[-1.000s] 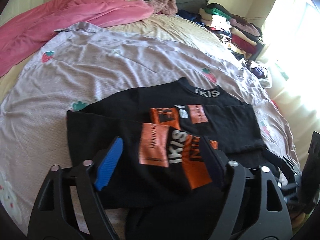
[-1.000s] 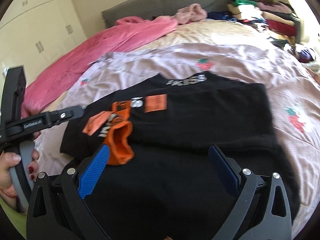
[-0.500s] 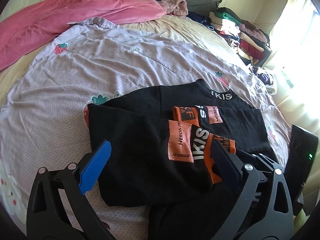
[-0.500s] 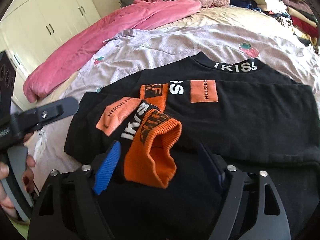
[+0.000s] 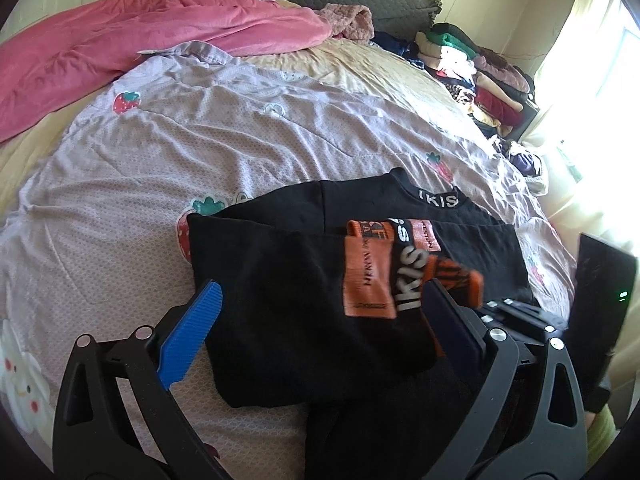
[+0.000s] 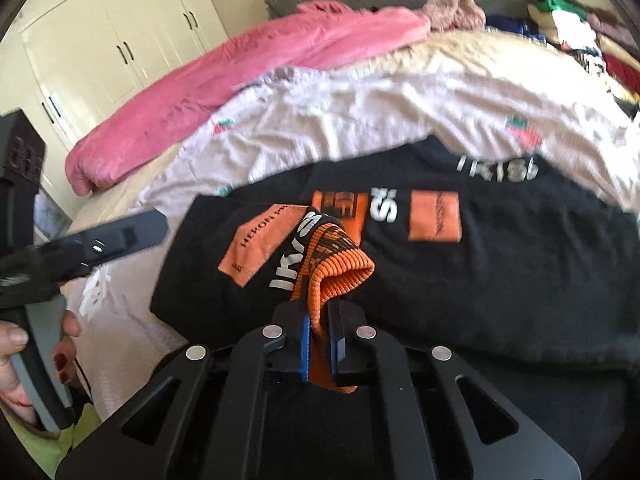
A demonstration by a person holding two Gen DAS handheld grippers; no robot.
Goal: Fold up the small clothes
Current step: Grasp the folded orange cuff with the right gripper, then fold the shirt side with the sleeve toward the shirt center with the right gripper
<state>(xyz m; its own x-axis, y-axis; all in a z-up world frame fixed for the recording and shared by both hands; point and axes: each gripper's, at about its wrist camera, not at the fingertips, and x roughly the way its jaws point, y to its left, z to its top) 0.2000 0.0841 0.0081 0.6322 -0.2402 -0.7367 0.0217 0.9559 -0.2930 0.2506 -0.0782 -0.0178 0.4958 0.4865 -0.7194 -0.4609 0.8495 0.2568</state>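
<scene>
A black top (image 5: 280, 280) with orange patches and white letters lies on the lilac strawberry sheet (image 5: 160, 152), one sleeve folded across its body. My right gripper (image 6: 318, 344) is shut on the sleeve's orange ribbed cuff (image 6: 340, 268) and holds it just above the top (image 6: 500, 264). My left gripper (image 5: 320, 320) is open and empty, its fingers either side of the folded sleeve, the blue pad (image 5: 192, 332) on the left. The cuff (image 5: 460, 280) shows in the left wrist view too.
A pink blanket (image 5: 140, 40) lies at the far left of the bed. A stack of folded clothes (image 5: 480, 76) stands at the far right by the bright window. White wardrobes (image 6: 112, 40) stand left of the bed.
My right gripper has shut on the orange cuff, which lay between its open fingers before. My left gripper has drawn back a little and stays open.
</scene>
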